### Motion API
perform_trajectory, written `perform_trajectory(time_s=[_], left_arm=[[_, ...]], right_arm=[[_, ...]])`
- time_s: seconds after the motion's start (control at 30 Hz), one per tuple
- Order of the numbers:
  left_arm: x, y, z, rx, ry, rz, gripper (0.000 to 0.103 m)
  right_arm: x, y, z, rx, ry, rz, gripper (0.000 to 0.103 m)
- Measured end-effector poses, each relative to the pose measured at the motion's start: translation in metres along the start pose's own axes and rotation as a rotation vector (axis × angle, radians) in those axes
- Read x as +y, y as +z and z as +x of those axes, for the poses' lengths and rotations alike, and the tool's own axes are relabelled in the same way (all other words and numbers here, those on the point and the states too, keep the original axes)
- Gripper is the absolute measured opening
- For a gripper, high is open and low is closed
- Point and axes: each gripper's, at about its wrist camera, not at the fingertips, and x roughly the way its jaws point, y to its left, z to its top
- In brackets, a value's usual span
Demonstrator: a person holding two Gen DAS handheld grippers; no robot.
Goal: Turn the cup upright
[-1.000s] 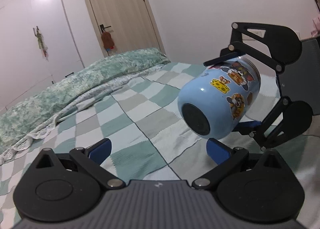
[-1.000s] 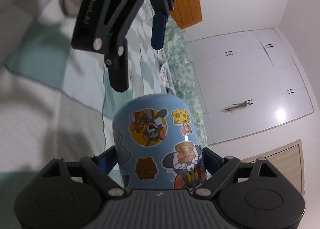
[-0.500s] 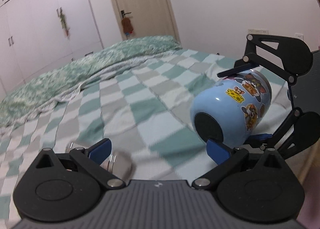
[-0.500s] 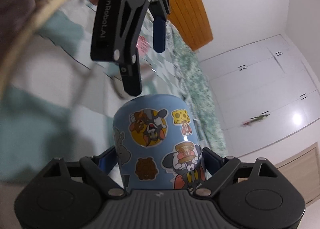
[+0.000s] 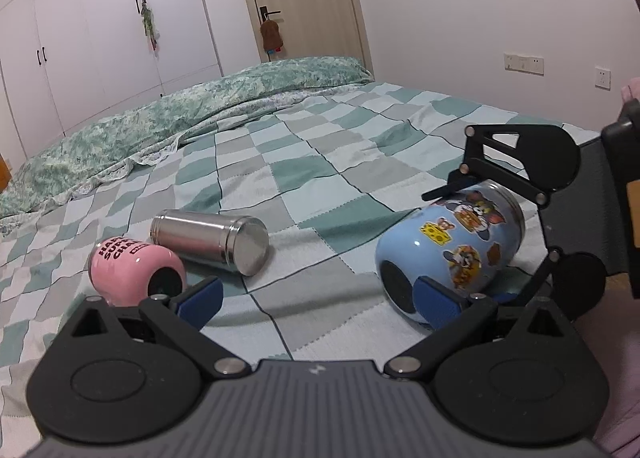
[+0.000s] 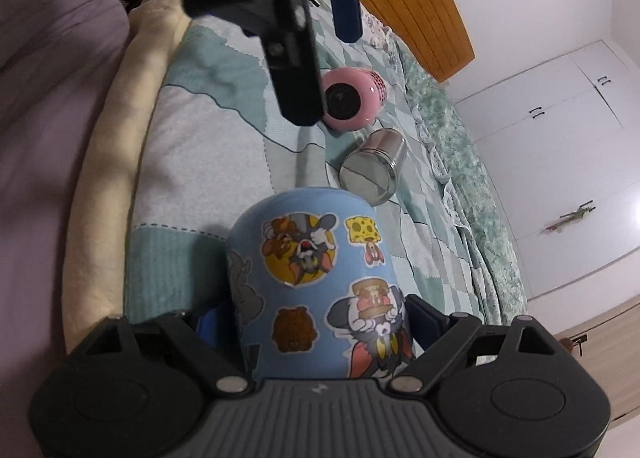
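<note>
A light blue cup with cartoon stickers lies on its side, its dark base toward the left wrist camera. It fills the lower middle of the right wrist view. My right gripper is shut on its sides near the rim and shows at the right of the left wrist view. My left gripper is open and empty, its right finger just in front of the cup's base. It hangs at the top of the right wrist view.
A pink cup and a steel cup lie on their sides on the checked bedspread to the left. A green quilt lies at the back. The bed's edge runs close beside the blue cup.
Both grippers have moved down toward the bedspread with the blue cup in the right one. The pink and steel cups have come into view.
</note>
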Motion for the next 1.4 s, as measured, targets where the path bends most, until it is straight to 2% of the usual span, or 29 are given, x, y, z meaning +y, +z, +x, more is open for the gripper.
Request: perform_trajectory(time_s=[0.13, 0.2, 0.3, 0.43, 0.57, 0.73, 0.83, 0.97, 1.13, 1.2, 1.33, 1.4], left_arm=[[-0.004, 0.001, -0.005, -0.007, 0.002, 0.001, 0.103], [-0.008, 0.002, -0.008, -0.012, 0.001, 0.009, 0.103], [-0.013, 0.004, -0.009, -0.018, -0.011, 0.032, 0.103], [-0.025, 0.011, -0.005, -0.022, -0.045, 0.086, 0.103], [-0.043, 0.022, 0.01, -0.004, -0.104, 0.194, 0.103], [-0.074, 0.037, 0.04, 0.062, -0.209, 0.382, 0.103], [-0.092, 0.044, 0.06, 0.094, -0.221, 0.497, 0.103], [-0.108, 0.049, 0.088, 0.169, -0.246, 0.605, 0.103], [-0.113, 0.052, 0.109, 0.248, -0.273, 0.66, 0.103], [-0.115, 0.051, 0.116, 0.291, -0.291, 0.668, 0.095], [-0.12, 0.045, 0.126, 0.348, -0.248, 0.729, 0.09], [-0.118, 0.046, 0.127, 0.36, -0.248, 0.715, 0.089]], right_arm=[[0.01, 0.005, -0.002, 0.013, -0.02, -0.006, 0.09], [0.013, 0.005, -0.012, 0.013, -0.052, 0.036, 0.102], [0.0, -0.001, -0.038, -0.03, -0.022, 0.179, 0.103], [-0.007, -0.021, -0.075, -0.06, -0.036, 0.371, 0.103], [-0.017, -0.059, -0.099, -0.056, -0.076, 0.635, 0.103], [-0.028, -0.109, -0.112, -0.025, -0.121, 0.899, 0.103], [-0.035, -0.132, -0.117, -0.027, -0.088, 1.038, 0.103], [-0.038, -0.139, -0.114, -0.029, -0.043, 1.076, 0.103], [-0.034, -0.138, -0.104, -0.016, -0.028, 1.082, 0.103], [-0.032, -0.139, -0.101, -0.011, -0.033, 1.09, 0.103], [-0.031, -0.143, -0.097, -0.027, -0.027, 1.108, 0.103], [-0.03, -0.143, -0.095, -0.03, -0.024, 1.106, 0.103]])
